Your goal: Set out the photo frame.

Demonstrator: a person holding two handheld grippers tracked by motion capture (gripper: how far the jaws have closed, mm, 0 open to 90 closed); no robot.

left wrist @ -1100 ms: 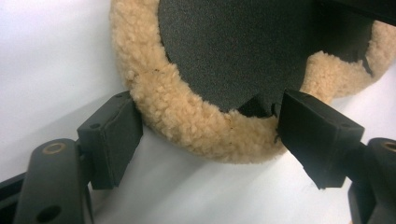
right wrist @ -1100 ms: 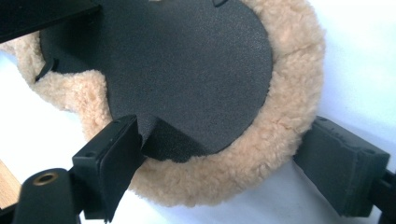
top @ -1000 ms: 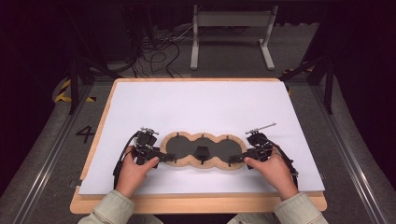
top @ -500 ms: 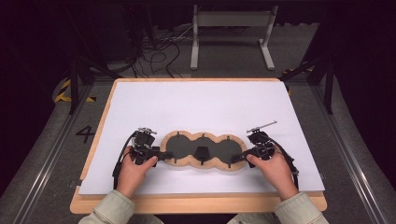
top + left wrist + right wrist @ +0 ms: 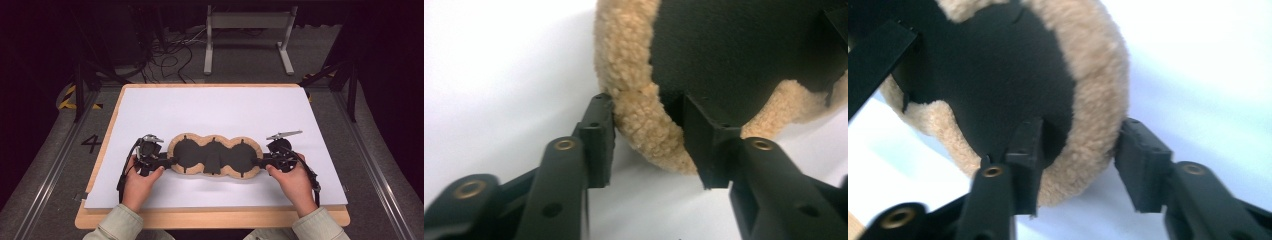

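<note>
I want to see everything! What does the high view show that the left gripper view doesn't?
High view: the whole three-lobed fleecy mat, the right gripper at its far end, the wooden table. Left gripper view: the left gripper close up, its jaws, just closing, astride the fluffy rim. Both: mat and white sheet.

— What's your mat [image 5: 215,156] made of?
— Its rim [image 5: 644,120] is tan fleece, nubbly and rough; the middle [image 5: 998,85] is black, matt and felt-like.
— And what you hold?
— Your left gripper [image 5: 649,142] and right gripper [image 5: 1075,160] look like matt black plastic with brass-coloured rivets. The sheet [image 5: 210,110] is smooth white paper, lying on a pale wooden board [image 5: 215,218].
</note>
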